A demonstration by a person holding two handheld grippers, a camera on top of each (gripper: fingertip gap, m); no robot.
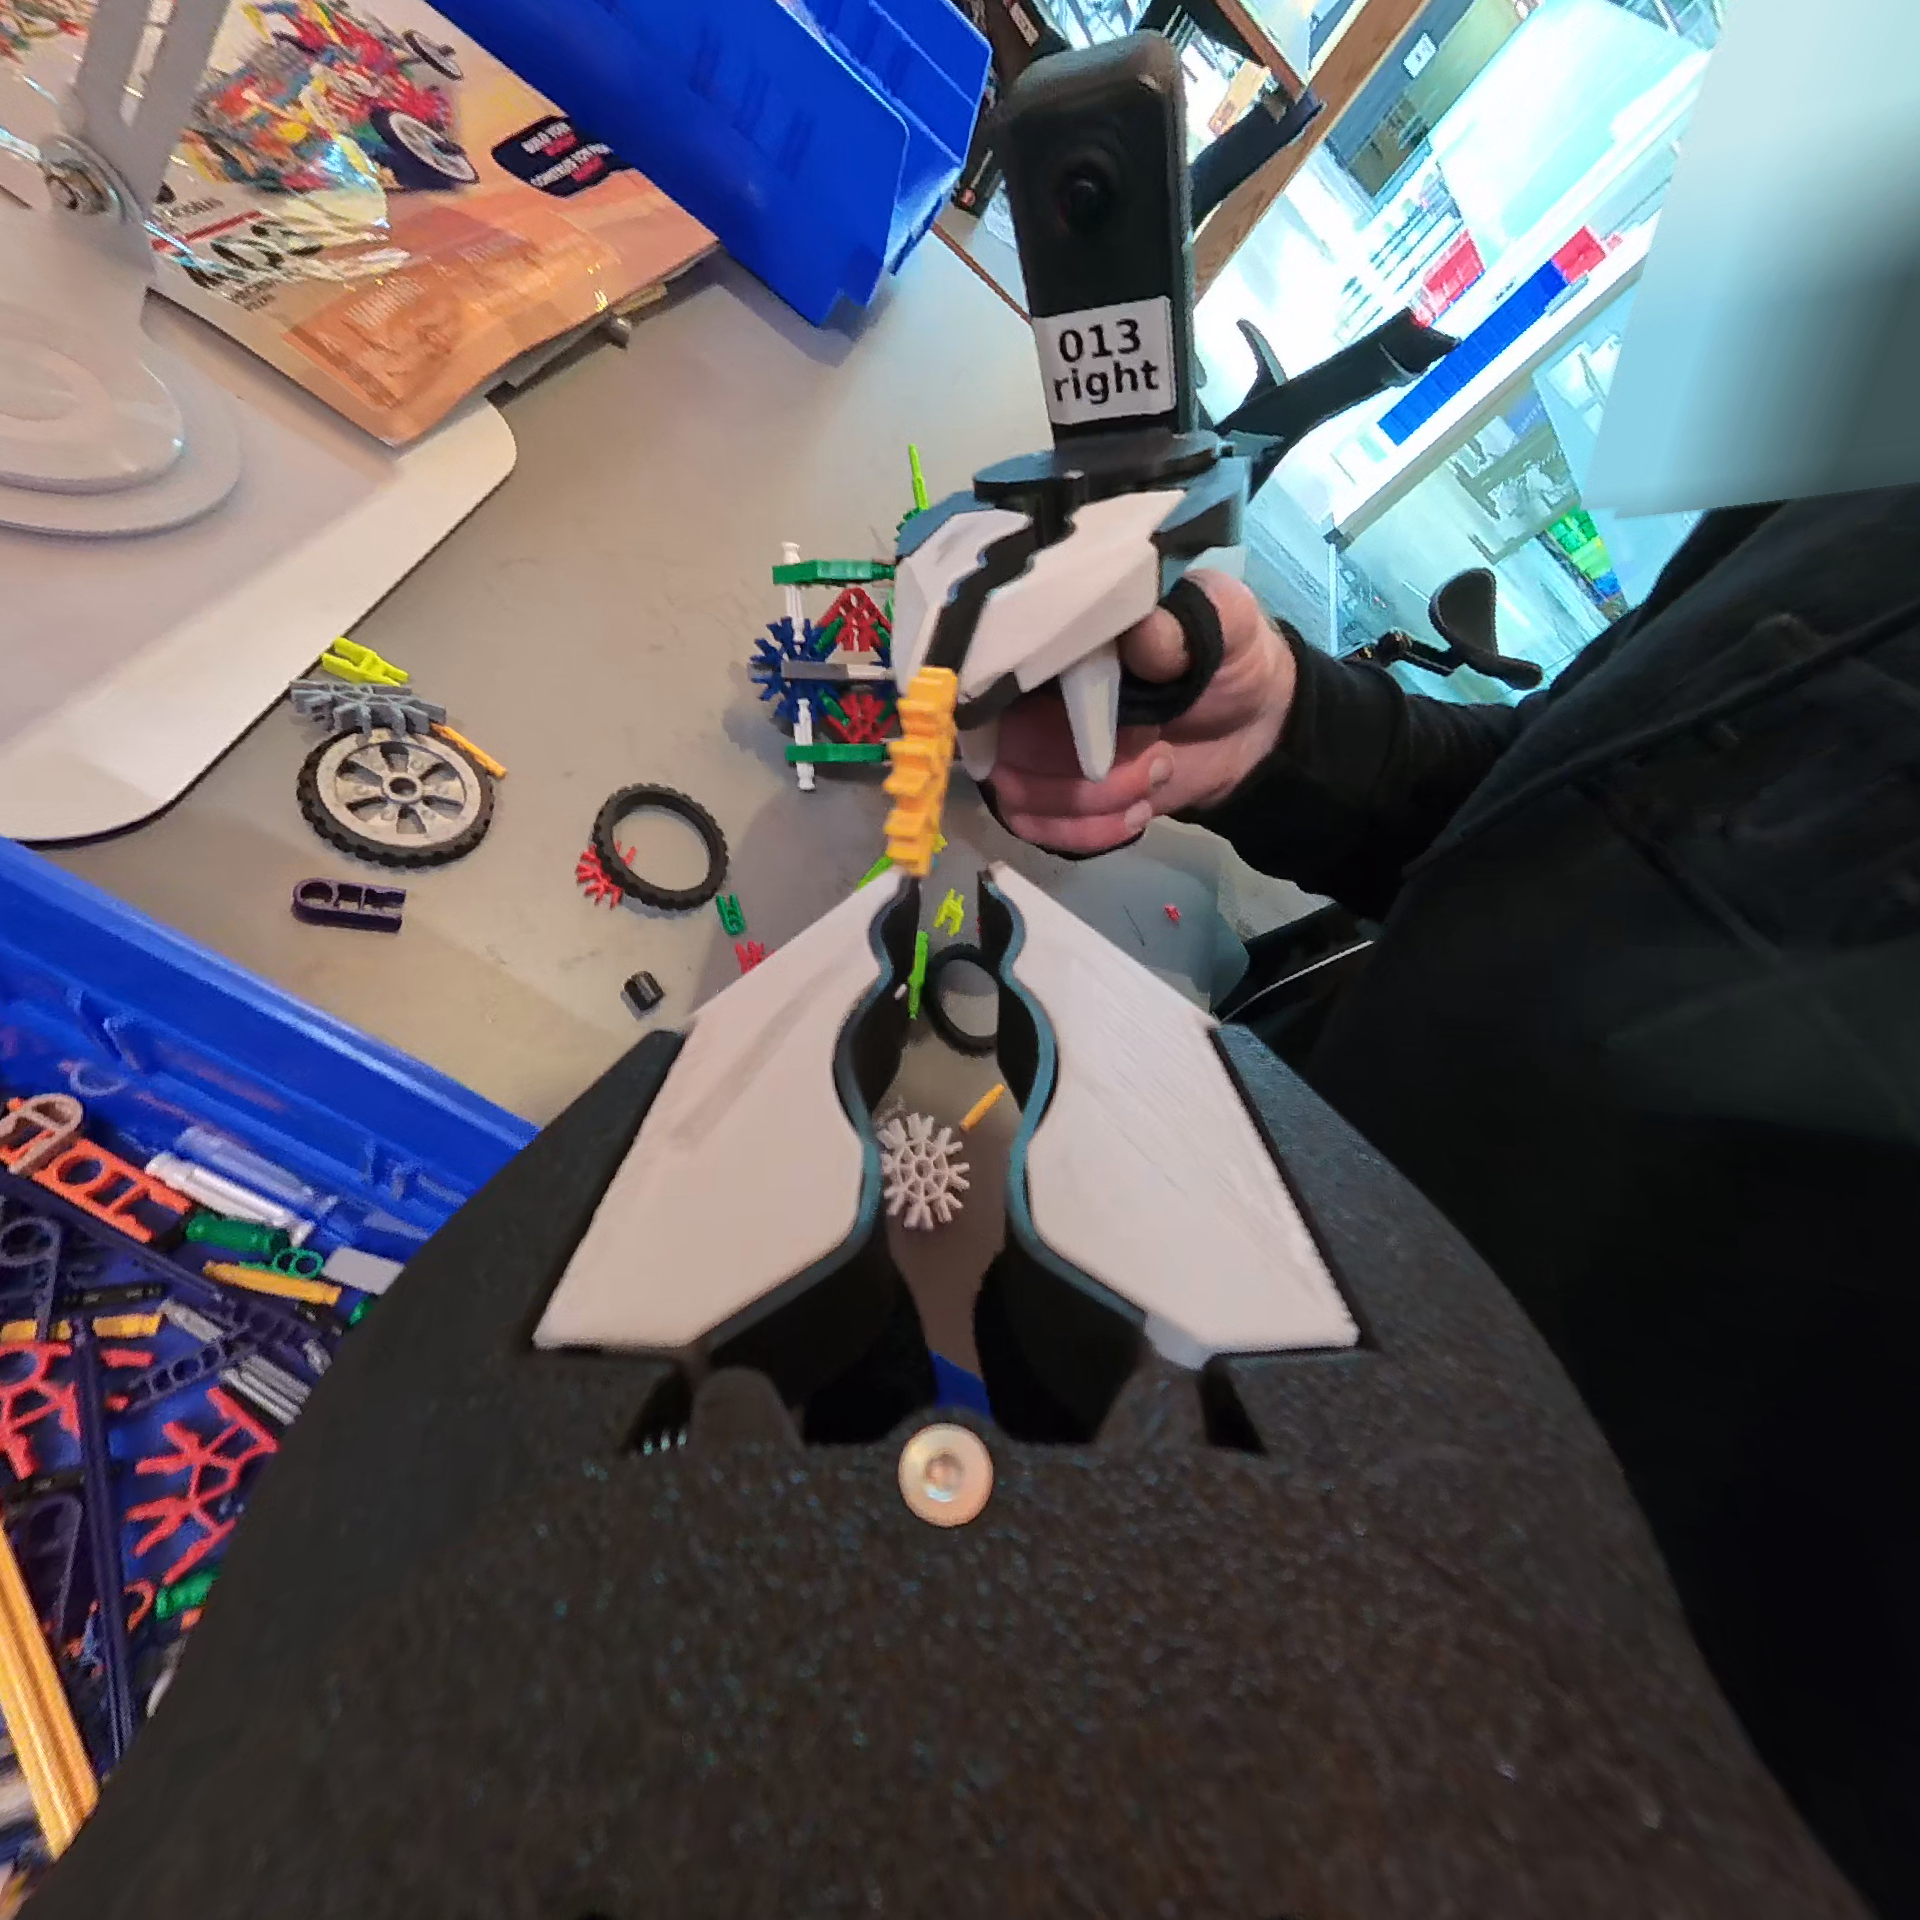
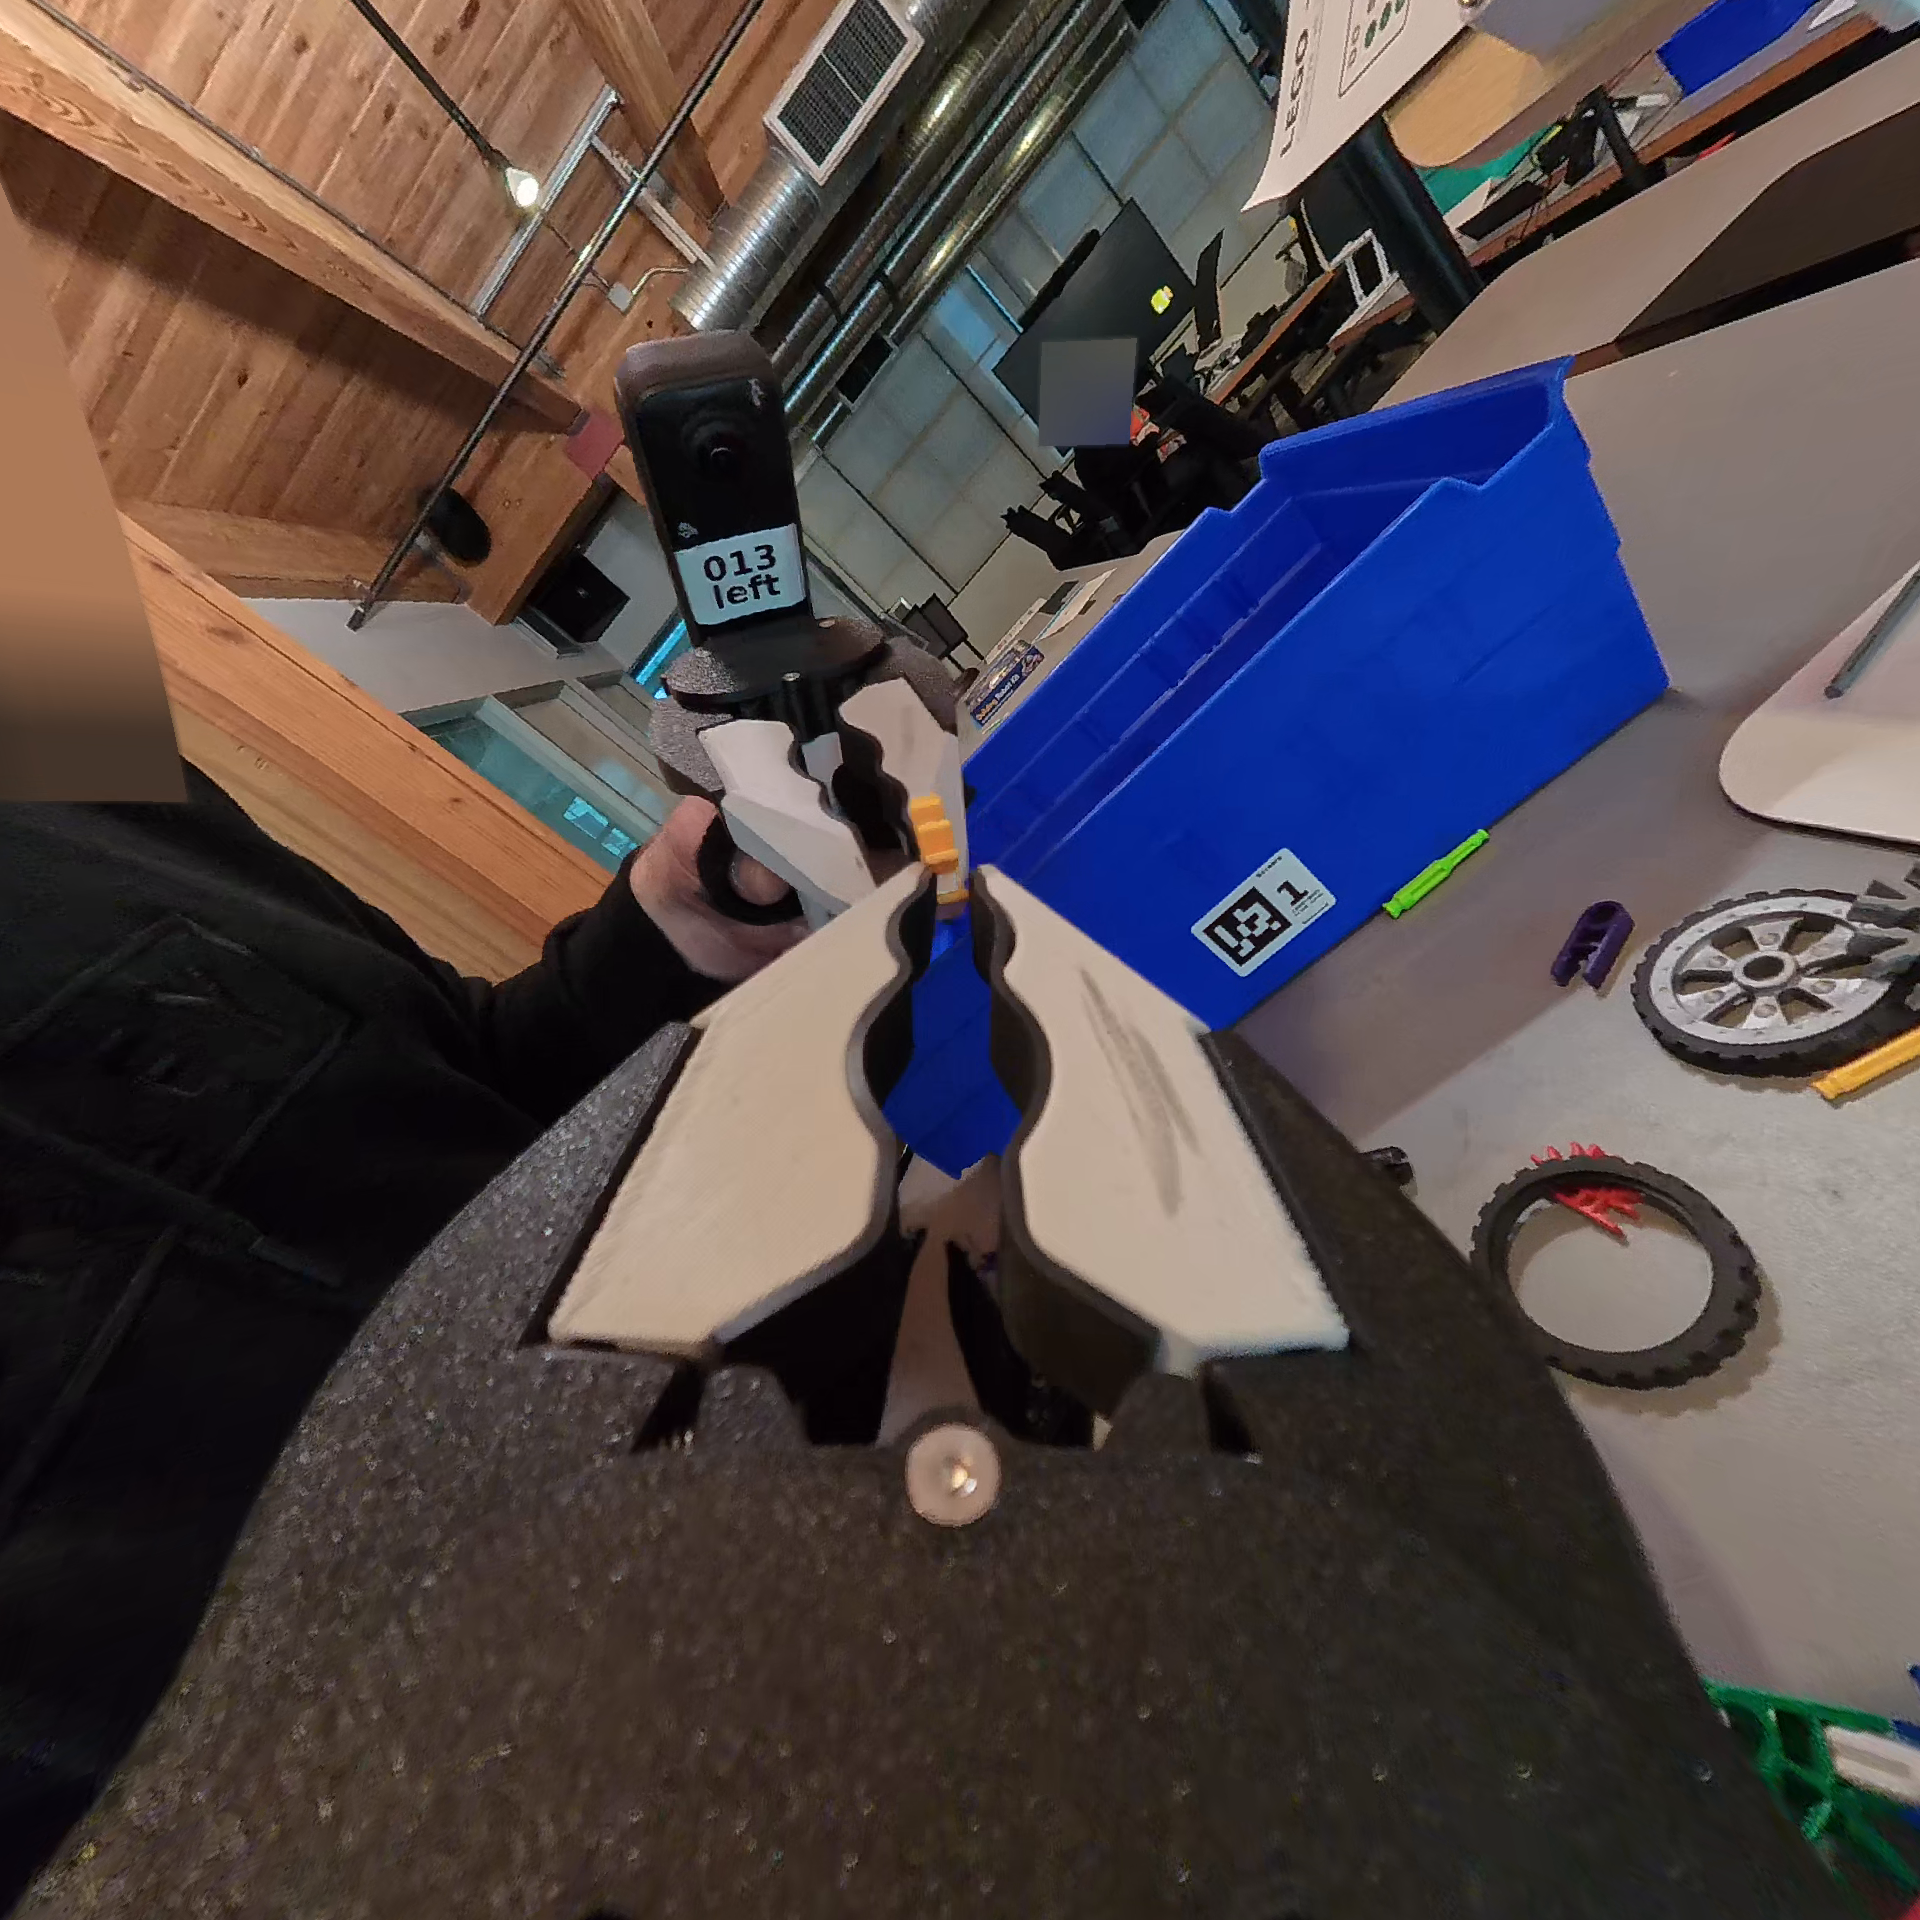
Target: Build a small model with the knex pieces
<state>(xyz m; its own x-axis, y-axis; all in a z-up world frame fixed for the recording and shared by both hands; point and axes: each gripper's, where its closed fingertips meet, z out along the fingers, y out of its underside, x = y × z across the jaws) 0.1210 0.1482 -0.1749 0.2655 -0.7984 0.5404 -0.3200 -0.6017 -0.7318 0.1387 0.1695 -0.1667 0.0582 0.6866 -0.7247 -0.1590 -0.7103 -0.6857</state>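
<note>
Left gripper [image 1: 940,883] tips nearly together, pinching lower end of yellow toothed connector [image 1: 918,769]. Right gripper [image 2: 948,878] tips closed on same yellow connector [image 2: 932,831], so piece is held between both above grey table [image 1: 582,540]. Beyond left tips: multicoloured rod-and-connector assembly [image 1: 831,665]. To their left: black tyre ring [image 1: 660,847], spoked wheel [image 1: 395,795], purple clip [image 1: 348,902]. Under left fingers: white snowflake connector [image 1: 923,1169]. Beyond right tips: blue bin [image 2: 1351,707].

Wood-plank wall [image 2: 260,343], silver ceiling ducts [image 2: 914,135], grey tabletop [image 1: 623,499], bright windows [image 1: 1455,260]
</note>
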